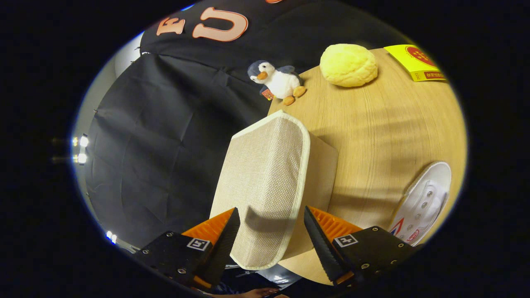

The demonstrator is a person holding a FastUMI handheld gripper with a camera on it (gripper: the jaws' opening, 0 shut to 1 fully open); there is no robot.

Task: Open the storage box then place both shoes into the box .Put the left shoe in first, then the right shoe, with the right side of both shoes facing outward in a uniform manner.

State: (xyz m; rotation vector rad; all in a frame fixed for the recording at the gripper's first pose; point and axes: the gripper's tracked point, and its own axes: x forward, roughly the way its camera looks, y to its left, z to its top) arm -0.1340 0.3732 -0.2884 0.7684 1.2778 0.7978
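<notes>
Woven beige box lid (265, 186) between spread gripper (271, 225) fingers, long axis pointing away toward penguin (278, 82)

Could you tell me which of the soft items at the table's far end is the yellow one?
The round yellow cushion; the penguin beside it is grey and white.

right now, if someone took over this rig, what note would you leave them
Tool: fingers open, one on each side of the storage box lid, near its lower edge; I can't tell if either touches it.
Storage box: on the wooden table; the beige fabric lid looks raised, its inside is hidden.
White shoe: on the table, to the right of the fingers. Only this shoe is visible.
Plush penguin, yellow plush and yellow packet lie beyond the box.
Done: lid seemingly lifted.
Left: finish opening, left shoe in, then right, right sides outward.
</notes>
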